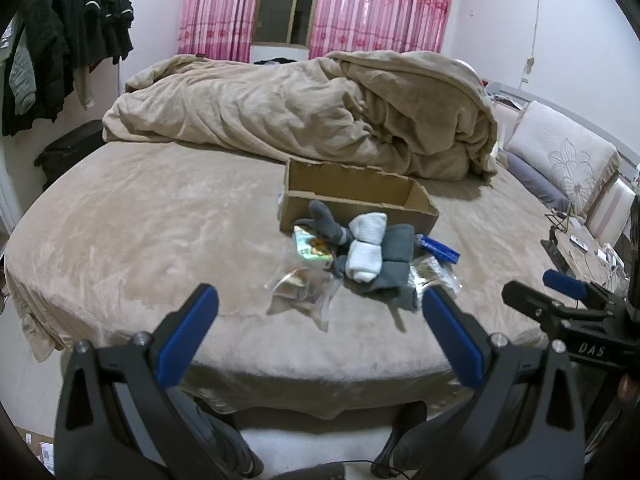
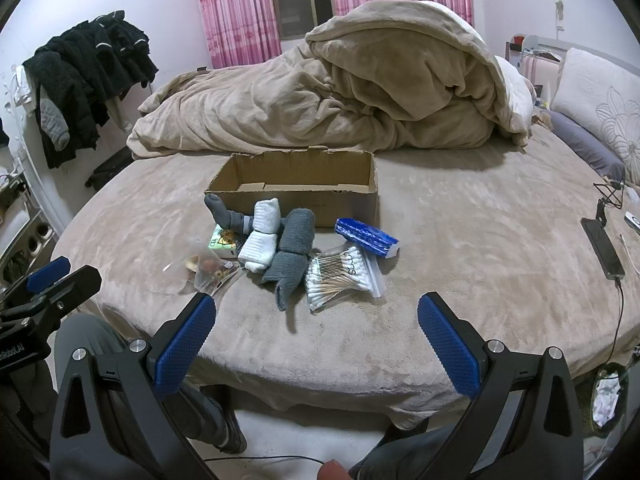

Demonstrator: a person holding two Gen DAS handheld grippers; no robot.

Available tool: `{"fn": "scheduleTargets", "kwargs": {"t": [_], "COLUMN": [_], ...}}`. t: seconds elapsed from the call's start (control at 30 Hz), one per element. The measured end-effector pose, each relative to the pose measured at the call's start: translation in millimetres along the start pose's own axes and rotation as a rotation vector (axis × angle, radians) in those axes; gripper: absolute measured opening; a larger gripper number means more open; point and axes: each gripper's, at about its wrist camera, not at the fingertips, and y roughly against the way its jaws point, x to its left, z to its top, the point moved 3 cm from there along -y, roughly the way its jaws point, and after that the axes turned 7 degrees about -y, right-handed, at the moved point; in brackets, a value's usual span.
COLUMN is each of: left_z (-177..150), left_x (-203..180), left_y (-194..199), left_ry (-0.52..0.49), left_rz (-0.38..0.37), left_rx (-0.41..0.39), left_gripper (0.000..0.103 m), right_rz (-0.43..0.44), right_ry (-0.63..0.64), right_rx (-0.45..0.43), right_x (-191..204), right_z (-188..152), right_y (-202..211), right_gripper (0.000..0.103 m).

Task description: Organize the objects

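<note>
An open cardboard box (image 2: 304, 192) (image 1: 352, 200) lies on the bed. In front of it lies a pile: white socks (image 2: 262, 236) (image 1: 366, 248), grey socks (image 2: 290, 256) (image 1: 394, 264), a bag of cotton swabs (image 2: 344, 274), a blue packet (image 2: 366, 236) (image 1: 438, 248), a small colourful box (image 2: 224, 240) (image 1: 312, 250) and a clear snack bag (image 2: 204, 268) (image 1: 300, 288). My left gripper (image 1: 320, 312) is open and empty, short of the pile. My right gripper (image 2: 316, 316) is open and empty, just before the swabs.
A bunched beige duvet (image 2: 360, 92) lies behind the box. Pillows (image 2: 600, 100) and a phone with its cable (image 2: 604, 248) are at the right. Dark clothes (image 2: 88, 76) hang at the left. The bed's front edge (image 2: 320, 368) is below the grippers.
</note>
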Motion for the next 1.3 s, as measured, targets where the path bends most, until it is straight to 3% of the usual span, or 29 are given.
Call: {"fn": "scheduleTargets", "kwargs": {"t": [1.3], "left_z": [-0.9], "left_x": [-4.3], "left_y": [1.2], "left_ry": [-0.005], "left_rz": [-0.003], "left_rx": [-0.003], "left_gripper": [0.103], "right_rz": [-0.001], "right_ry": [0.001], "right_rx": [0.000], "right_x": [0.5], "right_z": [0.8], "right_y": [1.0], "right_gripper": [0.103]}}
